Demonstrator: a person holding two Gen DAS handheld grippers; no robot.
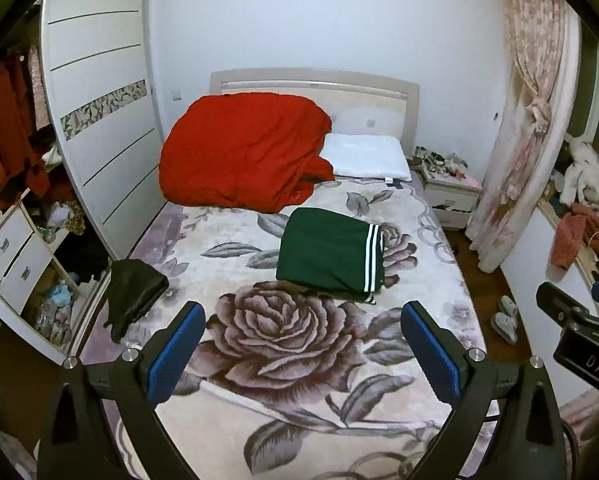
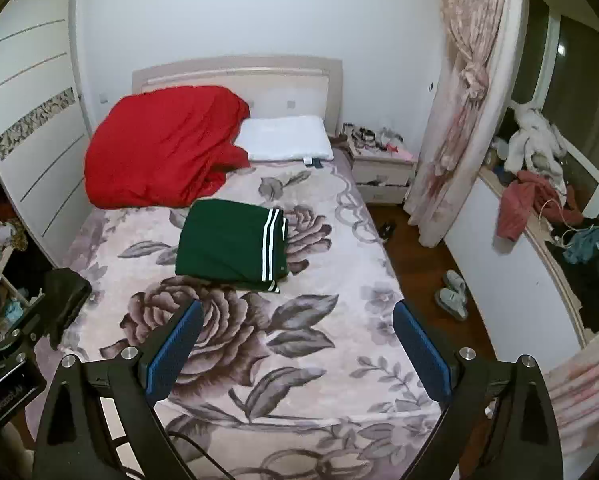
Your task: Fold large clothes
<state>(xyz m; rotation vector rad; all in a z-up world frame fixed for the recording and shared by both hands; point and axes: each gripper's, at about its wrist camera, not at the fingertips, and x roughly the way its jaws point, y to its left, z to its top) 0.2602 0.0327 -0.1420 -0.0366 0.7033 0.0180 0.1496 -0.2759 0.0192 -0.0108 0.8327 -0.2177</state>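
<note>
Both tools hang above the foot of the bed (image 1: 339,412), well apart from everything lying on it. The left tool (image 1: 303,356) has its blue-padded fingers (image 1: 171,356) spread wide with nothing between them but the rose-patterned blanket (image 2: 331,320) below. The right tool (image 2: 299,350) is spread wide too, pinching nothing, and its black body shows at the right edge of the left wrist view. The green garment (image 1: 327,254) lies folded into a neat rectangle near the middle of the bed, flat on the blanket, with white stripes (image 2: 270,244) running along its right side. Behind it, near the headboard (image 1: 315,80), a red quilt (image 1: 239,152) is heaped in a mound, and its right edge overlaps a white pillow (image 1: 363,156). A dark cloth (image 1: 133,292) lies crumpled at the left edge of the bed, well apart from the green garment. A white wardrobe (image 1: 95,120) stands along the left side, with open shelves full of clothes beside it. To the right of the bed stand a cluttered nightstand (image 2: 383,164) and a tied pink curtain (image 2: 463,92). A pair of slippers (image 2: 453,294) sits on the wood floor, and clothes (image 2: 527,196) are piled on the window ledge.
</note>
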